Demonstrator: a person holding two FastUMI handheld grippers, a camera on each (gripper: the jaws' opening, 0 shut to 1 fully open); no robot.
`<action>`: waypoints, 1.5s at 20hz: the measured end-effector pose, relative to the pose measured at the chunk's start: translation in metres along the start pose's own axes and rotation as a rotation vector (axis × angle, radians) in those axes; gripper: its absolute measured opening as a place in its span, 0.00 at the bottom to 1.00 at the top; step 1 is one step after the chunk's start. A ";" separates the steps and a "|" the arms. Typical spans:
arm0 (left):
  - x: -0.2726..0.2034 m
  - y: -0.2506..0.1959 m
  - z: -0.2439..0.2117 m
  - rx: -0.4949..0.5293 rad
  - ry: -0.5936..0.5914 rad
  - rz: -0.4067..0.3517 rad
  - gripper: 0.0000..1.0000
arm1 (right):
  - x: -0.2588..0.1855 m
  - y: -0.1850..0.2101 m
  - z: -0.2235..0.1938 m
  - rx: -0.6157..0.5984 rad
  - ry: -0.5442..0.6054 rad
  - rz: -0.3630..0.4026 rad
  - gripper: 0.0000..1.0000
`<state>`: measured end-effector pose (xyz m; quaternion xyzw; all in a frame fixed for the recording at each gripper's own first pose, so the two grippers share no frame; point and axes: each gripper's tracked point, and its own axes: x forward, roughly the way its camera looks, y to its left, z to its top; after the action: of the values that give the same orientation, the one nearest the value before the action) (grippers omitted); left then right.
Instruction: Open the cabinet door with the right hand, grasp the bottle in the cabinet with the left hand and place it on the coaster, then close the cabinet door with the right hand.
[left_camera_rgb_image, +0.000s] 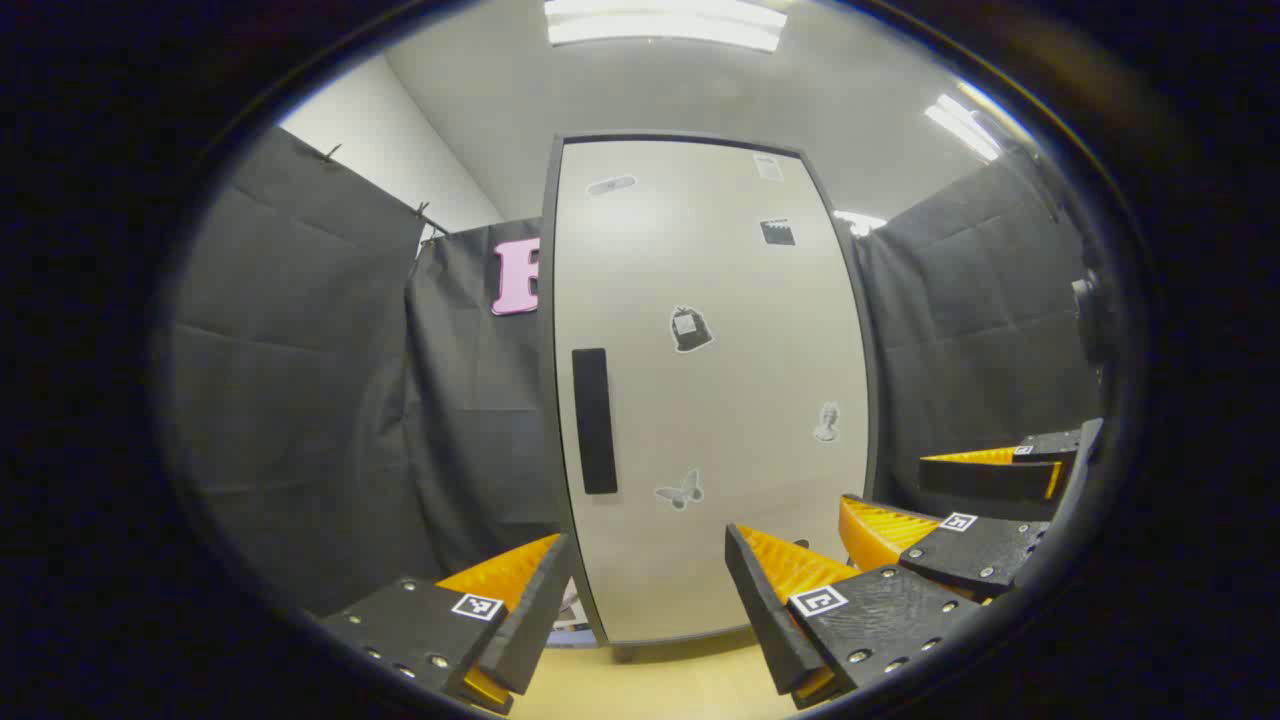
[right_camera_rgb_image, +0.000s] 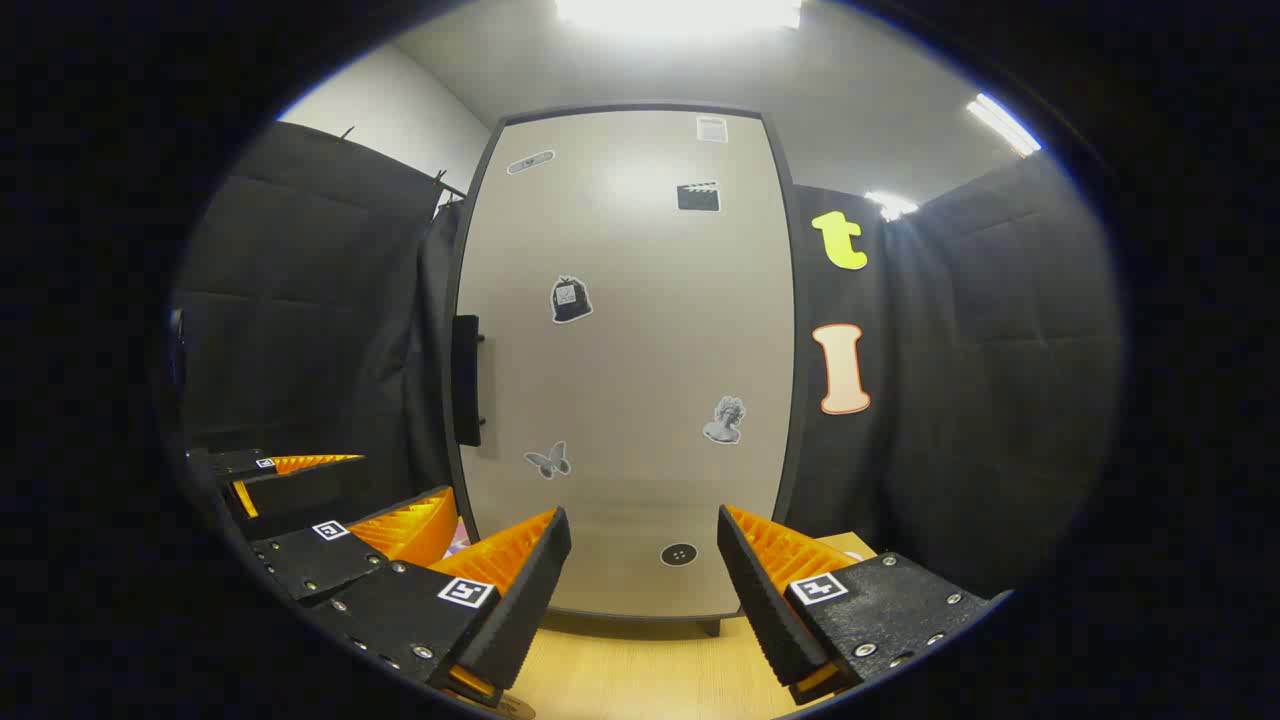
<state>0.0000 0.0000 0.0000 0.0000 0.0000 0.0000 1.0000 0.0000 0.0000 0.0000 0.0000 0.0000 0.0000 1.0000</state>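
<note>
Right gripper view: cabinet door (right_camera_rgb_image: 625, 360) beyond hand-held gripper (right_camera_rgb_image: 640, 575).

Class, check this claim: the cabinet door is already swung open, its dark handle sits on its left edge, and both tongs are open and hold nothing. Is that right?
Not quite: the cabinet door is shut, as the right gripper view shows. The rest stands: its dark handle is on the left edge, and the left tongs and right tongs are open and hold nothing.

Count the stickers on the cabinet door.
7 in the right gripper view: top-left oval, top-right label, clapperboard, bag, bust, butterfly, round one at the bottom.
</note>
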 end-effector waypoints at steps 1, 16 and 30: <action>0.001 0.001 0.000 -0.003 0.002 0.005 0.88 | 0.002 0.000 0.002 0.000 -0.003 0.001 0.92; 0.018 0.004 0.004 -0.059 -0.025 -0.047 0.88 | 0.009 -0.015 0.008 -0.031 -0.028 -0.084 0.93; 0.016 0.008 0.011 -0.069 -0.058 -0.054 0.88 | 0.012 -0.016 0.004 -0.060 -0.009 -0.091 0.94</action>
<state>0.0161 0.0077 0.0112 -0.0344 -0.0292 -0.0269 0.9986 0.0124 -0.0158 0.0044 -0.0300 -0.0043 -0.0456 0.9985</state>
